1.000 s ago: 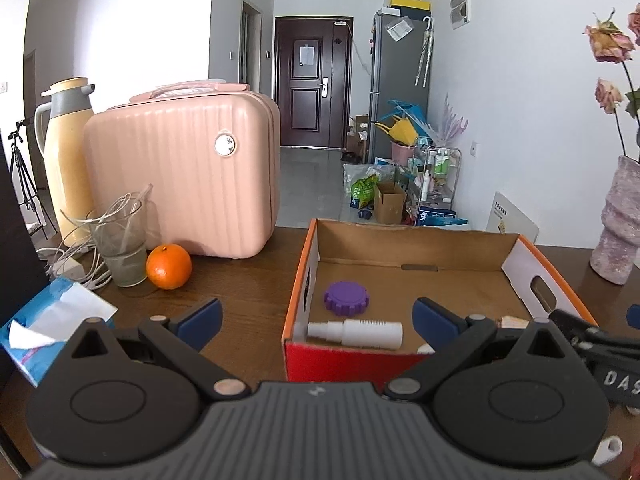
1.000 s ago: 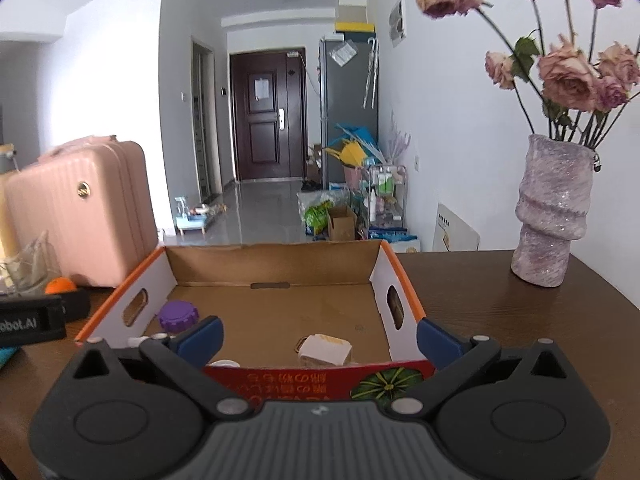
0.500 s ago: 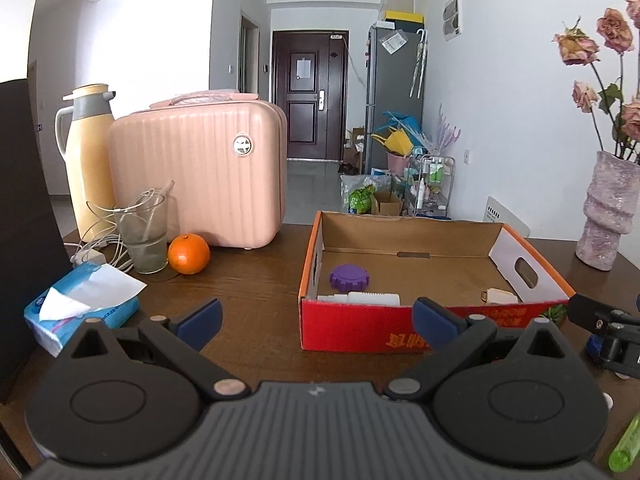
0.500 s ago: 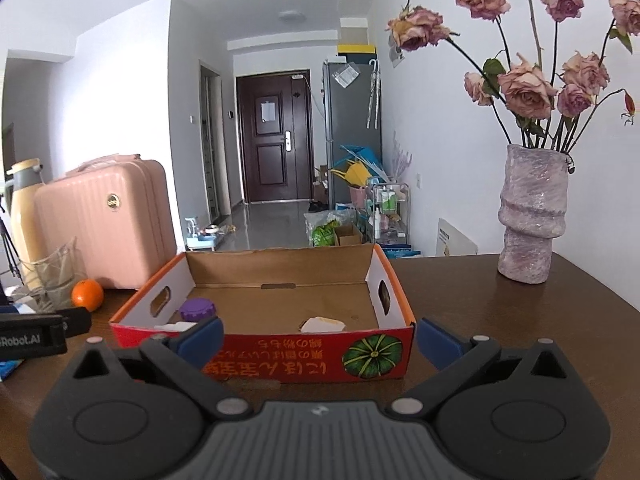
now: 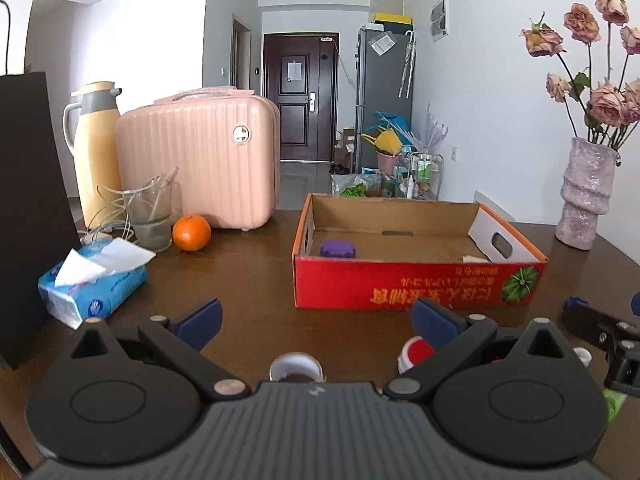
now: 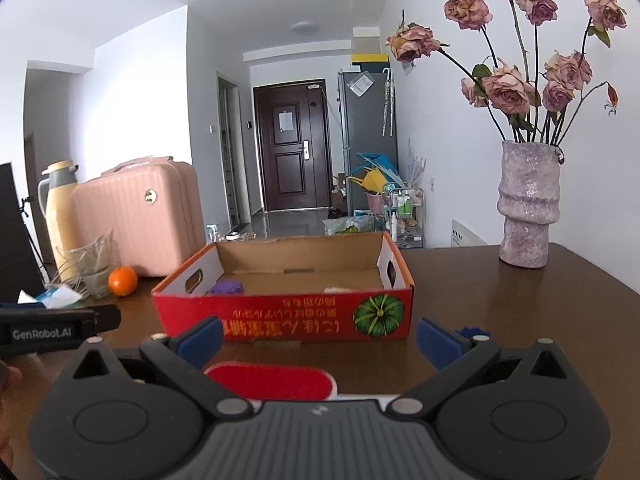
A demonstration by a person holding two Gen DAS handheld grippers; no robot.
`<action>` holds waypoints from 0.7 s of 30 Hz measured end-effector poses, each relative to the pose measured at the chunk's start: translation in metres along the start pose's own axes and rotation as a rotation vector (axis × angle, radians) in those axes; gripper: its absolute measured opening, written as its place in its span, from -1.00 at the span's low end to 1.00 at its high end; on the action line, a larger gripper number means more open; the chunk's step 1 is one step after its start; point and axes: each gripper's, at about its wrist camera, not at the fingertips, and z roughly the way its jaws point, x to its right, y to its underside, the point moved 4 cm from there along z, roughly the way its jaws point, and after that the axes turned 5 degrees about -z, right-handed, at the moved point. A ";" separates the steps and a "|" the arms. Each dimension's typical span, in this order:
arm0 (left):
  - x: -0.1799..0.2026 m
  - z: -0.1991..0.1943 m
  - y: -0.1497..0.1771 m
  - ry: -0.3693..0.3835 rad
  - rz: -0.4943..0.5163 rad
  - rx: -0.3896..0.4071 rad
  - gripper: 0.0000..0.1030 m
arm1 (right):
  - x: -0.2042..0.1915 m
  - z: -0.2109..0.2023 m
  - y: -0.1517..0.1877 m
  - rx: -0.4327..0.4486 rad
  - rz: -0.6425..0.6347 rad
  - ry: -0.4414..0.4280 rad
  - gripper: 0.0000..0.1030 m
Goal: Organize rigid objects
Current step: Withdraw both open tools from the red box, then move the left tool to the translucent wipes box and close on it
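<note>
Blue pads: left gripper (image 5: 316,318) spread wide, nothing between the jaws, hanging low over the brown table (image 5: 248,276).
Just under the left claw: a white ring-shaped lid (image 5: 296,366) sits near its body, a red-and-white cap (image 5: 414,354) tucked behind the right-hand finger; both loose on the wood, likely next in line for sorting.
Right claw: right gripper (image 6: 320,336) also gaping wide, empty, and lined up over a red-topped white item (image 6: 272,380) lying right below its jaws. My read: it's setting up to pinch this one.
Ahead of both claws: the red cardboard box (image 5: 416,286), open side up and square to the grippers, an easy drop target.
Inside the box: a purple cap (image 5: 338,248) at the left end, a pale scrap of something (image 5: 474,258) at the right; already put away, it seems.
Off to the left: tissue pack (image 5: 92,284), orange (image 5: 191,233), glass, pink case, thermos; bystanders, well apart from the action.
Off to the right: vase of dried roses (image 6: 526,204), clear of the box.
Hard to make out: the red-topped item is half buried under the right claw's body, so its shape is a guess; the box's front wall hides most of its floor; a green thing at the left view's right edge is cut off.
</note>
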 end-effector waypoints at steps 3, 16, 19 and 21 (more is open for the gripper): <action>-0.001 -0.008 0.007 0.009 -0.004 -0.005 1.00 | 0.000 -0.012 0.009 0.006 -0.006 -0.005 1.00; -0.006 -0.034 0.038 0.036 -0.016 -0.023 1.00 | 0.008 -0.047 0.046 -0.026 -0.019 -0.005 1.00; -0.006 -0.033 0.041 0.035 -0.019 -0.039 1.00 | 0.009 -0.046 0.050 -0.039 -0.012 0.002 1.00; -0.007 -0.033 0.041 0.035 -0.023 -0.042 1.00 | 0.009 -0.046 0.051 -0.036 -0.010 0.000 1.00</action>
